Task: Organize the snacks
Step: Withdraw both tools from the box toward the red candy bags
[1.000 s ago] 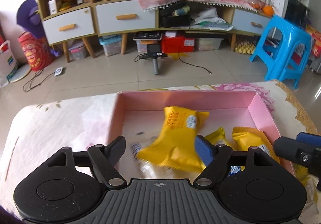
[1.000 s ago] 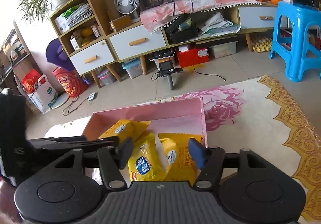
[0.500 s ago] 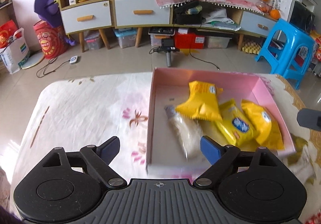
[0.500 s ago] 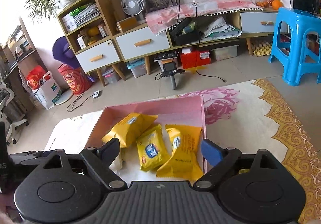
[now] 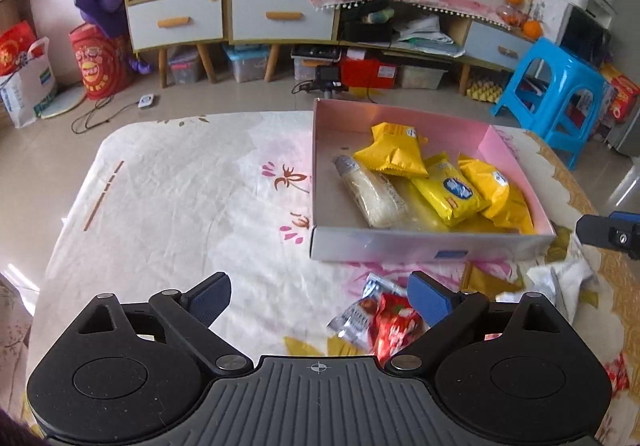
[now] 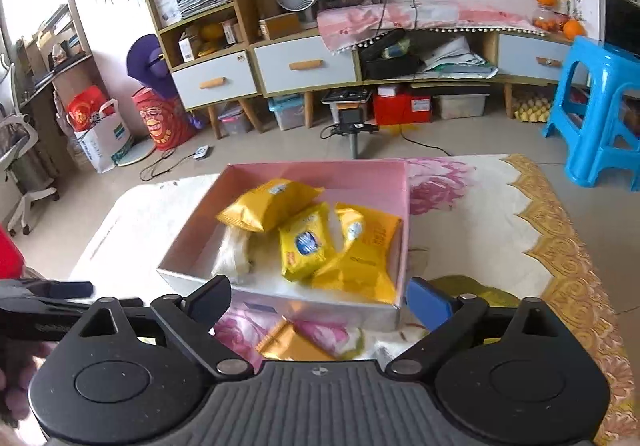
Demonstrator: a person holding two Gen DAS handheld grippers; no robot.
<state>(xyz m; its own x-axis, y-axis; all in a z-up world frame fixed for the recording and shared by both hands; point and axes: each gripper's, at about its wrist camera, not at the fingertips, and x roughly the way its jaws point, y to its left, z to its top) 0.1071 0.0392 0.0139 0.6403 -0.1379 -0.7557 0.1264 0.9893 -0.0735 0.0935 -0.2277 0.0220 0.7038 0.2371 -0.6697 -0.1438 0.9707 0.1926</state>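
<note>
- The right gripper (image 6: pixel 318 300) is at 6 o'clock; its jaws have just been opening and stand wide, with nothing between them.
- The pink box (image 6: pixel 403 230) sits at centre, holding yellow snack packs (image 6: pixel 270 204) and one white pack (image 6: pixel 232 256).
- An orange packet (image 6: pixel 292 344) lies just before the box.
- The left gripper (image 6: pixel 60 292) shows at 9 o'clock.

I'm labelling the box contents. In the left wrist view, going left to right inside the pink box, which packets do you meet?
White clear-wrapped packet → yellow packet with the blue label → yellow packet by the right wall, all inside the pink box. The yellow packet lying on top farther back is left out.
</note>
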